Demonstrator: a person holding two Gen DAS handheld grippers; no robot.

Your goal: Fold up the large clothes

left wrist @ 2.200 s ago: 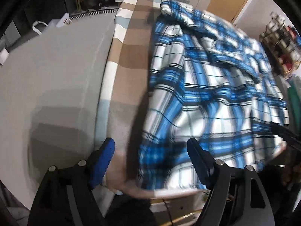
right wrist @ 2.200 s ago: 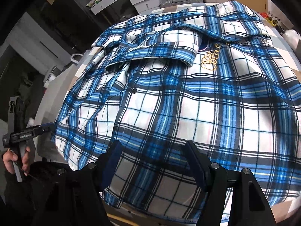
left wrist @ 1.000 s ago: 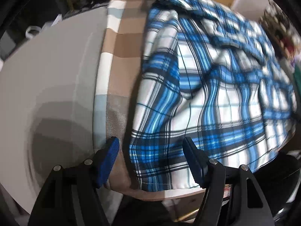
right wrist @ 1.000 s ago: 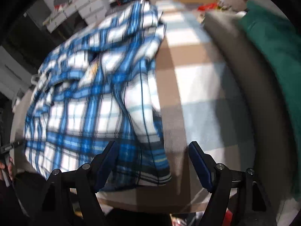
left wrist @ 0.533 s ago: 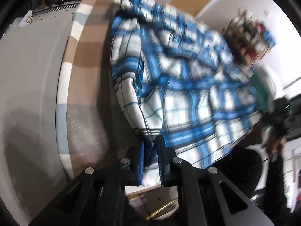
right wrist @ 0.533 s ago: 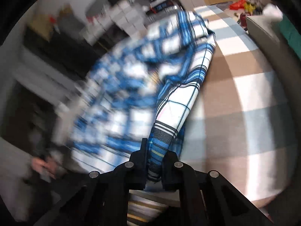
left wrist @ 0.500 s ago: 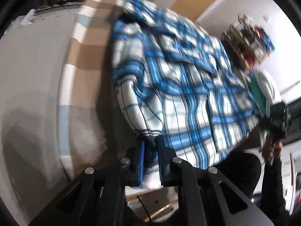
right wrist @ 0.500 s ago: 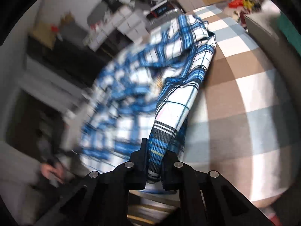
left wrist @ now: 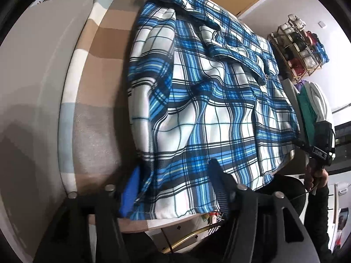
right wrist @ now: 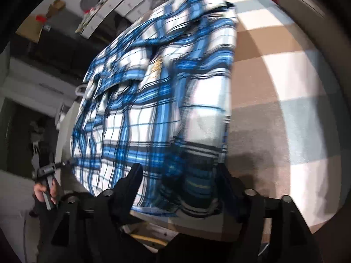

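A blue, white and black plaid shirt [left wrist: 208, 92] lies spread on a tan, white and pale-blue checked table cover [left wrist: 98, 43], with its sides folded in. My left gripper [left wrist: 173, 188] is open, its fingers either side of the shirt's near hem corner. My right gripper [right wrist: 179, 186] is open over the shirt's [right wrist: 158, 92] other near corner, with the cloth lying loose between its fingers. Each gripper also shows small in the other's view, the right one [left wrist: 316, 151] at the right edge and the left one [right wrist: 52, 166] at the left.
A grey surface [left wrist: 28, 87] borders the table cover on the left. A green and white pile of clothes [left wrist: 311, 107] lies to the right of the shirt. A wire rack of goods [left wrist: 300, 43] stands at the back right. White drawers [right wrist: 122, 2] stand behind the table.
Both grippers were shut on the shirt's near hem corners half a second ago and have now opened, letting the cloth drop flat on the table.
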